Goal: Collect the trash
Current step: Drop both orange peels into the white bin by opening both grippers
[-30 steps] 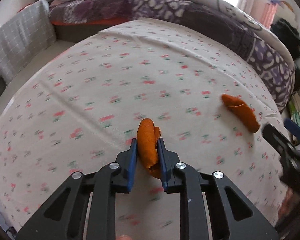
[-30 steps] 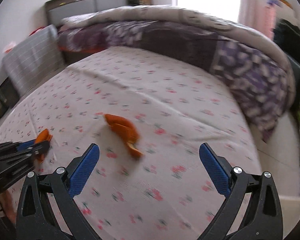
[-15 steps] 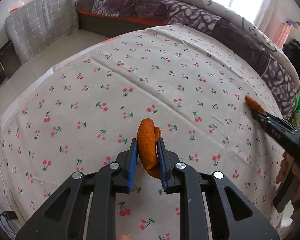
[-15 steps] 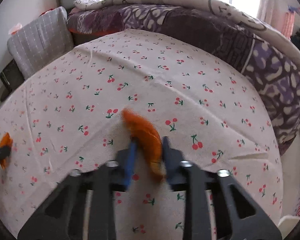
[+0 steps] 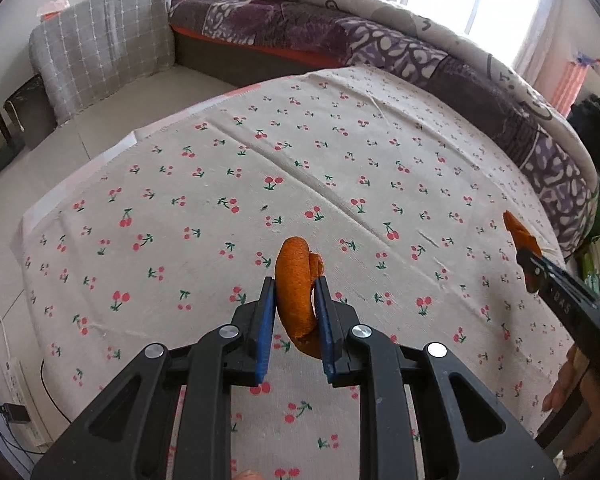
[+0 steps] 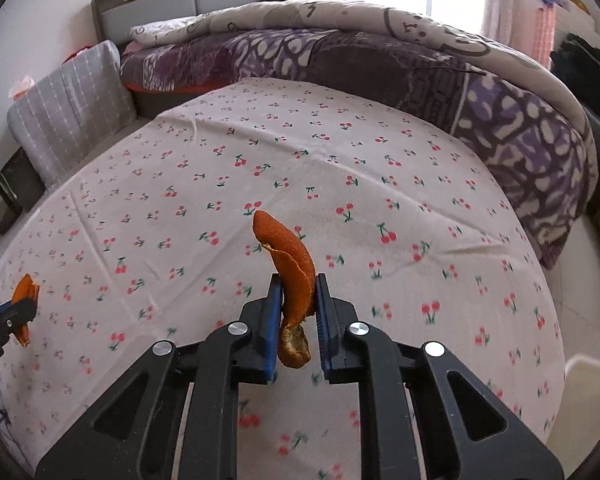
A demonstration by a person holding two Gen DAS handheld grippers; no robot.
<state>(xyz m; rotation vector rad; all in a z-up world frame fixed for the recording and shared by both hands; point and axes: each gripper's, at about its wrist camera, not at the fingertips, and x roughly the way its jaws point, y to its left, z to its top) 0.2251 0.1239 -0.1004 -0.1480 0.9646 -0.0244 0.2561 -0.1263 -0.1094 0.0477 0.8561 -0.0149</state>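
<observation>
1. Two orange peels are off the cherry-print cloth (image 6: 380, 184) now: a second ago the right gripper (image 6: 297, 312) gaped over its peel (image 6: 292, 264); now its fingers pinch it.
2. Left gripper (image 5: 295, 312) still clamps the other peel (image 5: 294, 292).
3. Both need a bin next, I'd say.

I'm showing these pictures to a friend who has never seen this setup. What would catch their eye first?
Most striking is the bright orange peel pinched in the left tongs at the centre of the left view, and a second peel clamped in the right tongs. Both hang above the cherry-print cloth, with a purple patterned quilt behind.
</observation>
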